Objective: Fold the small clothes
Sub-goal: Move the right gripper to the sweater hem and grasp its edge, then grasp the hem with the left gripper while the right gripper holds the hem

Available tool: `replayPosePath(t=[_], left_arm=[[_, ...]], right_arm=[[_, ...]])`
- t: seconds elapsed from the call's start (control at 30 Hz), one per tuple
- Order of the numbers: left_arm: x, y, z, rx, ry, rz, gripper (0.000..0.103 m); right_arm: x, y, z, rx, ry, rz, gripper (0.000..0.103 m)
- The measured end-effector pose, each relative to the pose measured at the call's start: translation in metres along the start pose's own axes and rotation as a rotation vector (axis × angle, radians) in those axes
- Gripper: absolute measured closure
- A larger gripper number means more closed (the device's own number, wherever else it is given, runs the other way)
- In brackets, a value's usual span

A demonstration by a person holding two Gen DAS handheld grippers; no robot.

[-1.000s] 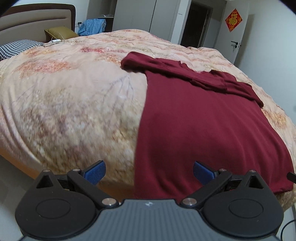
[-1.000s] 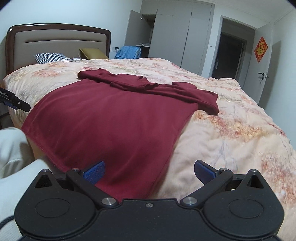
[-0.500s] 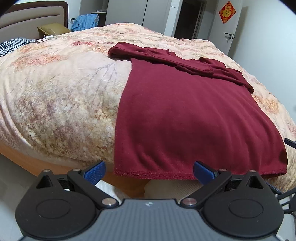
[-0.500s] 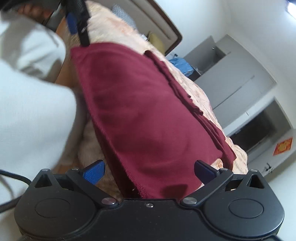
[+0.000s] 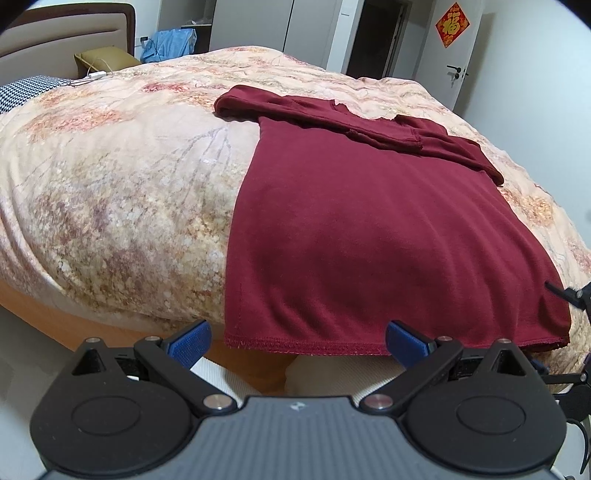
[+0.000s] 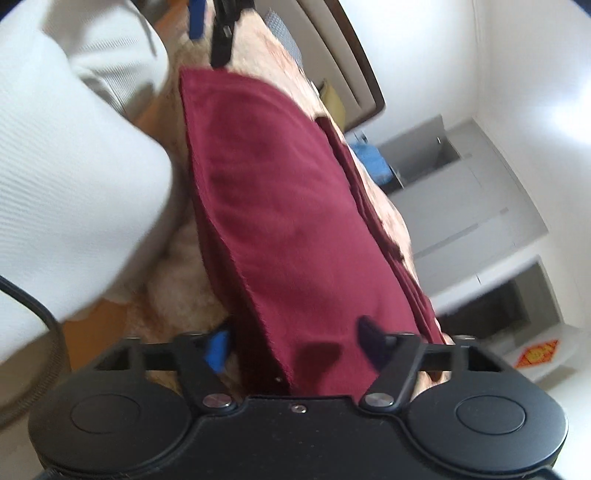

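A dark red shirt [image 5: 369,221] lies flat on the bed, with its sleeves folded across the far end and its hem hanging over the near edge. My left gripper [image 5: 297,341] is open just in front of the hem's left corner, and nothing sits between its blue pads [image 5: 192,339]. In the right wrist view the picture is rolled on its side. There my right gripper [image 6: 295,345] straddles the right corner of the shirt [image 6: 277,203]. Its jaws are closing with the hem between them, and a gap still shows on each side of the cloth.
A floral quilt [image 5: 110,184] covers the bed, with a checked pillow [image 5: 26,92] and the headboard [image 5: 66,33] at the far left. A person's white clothing [image 6: 66,166] fills the left of the right wrist view. Wardrobes [image 5: 314,26] and a door [image 5: 454,55] stand behind.
The right gripper has rolled over on its side and dropped to the hem's corner, and its jaws have narrowed around the cloth. The left gripper drew back until the hem showed, then held still.
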State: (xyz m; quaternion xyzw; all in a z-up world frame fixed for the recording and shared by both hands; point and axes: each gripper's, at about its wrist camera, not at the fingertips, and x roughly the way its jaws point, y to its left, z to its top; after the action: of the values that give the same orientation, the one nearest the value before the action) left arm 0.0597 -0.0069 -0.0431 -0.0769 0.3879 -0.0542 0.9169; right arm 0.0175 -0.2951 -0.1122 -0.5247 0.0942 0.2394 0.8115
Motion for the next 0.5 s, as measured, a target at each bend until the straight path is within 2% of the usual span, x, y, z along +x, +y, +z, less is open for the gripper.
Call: replayPosePath(t=[0.1, 0.17, 0.33, 0.5], left_arm=[[-0.004, -0.001, 0.000, 0.009, -0.019, -0.016, 0.000], [-0.008, -0.002, 0.000, 0.015, -0.042, -0.037, 0.000], [-0.022, -0.010, -0.004, 0.069, -0.129, -0.097, 0.000], [-0.030, -0.039, -0.011, 0.225, -0.215, -0.133, 0.000]], right_arm=[[-0.010, -0.010, 0.005, 0.028, -0.048, 0.021, 0.075], [-0.012, -0.024, 0.008, 0.105, -0.058, 0.060, 0.090], [-0.015, -0.075, 0.021, 0.407, -0.083, 0.153, 0.091], [-0.005, -0.124, 0.035, 0.649, -0.098, 0.209, 0.093]])
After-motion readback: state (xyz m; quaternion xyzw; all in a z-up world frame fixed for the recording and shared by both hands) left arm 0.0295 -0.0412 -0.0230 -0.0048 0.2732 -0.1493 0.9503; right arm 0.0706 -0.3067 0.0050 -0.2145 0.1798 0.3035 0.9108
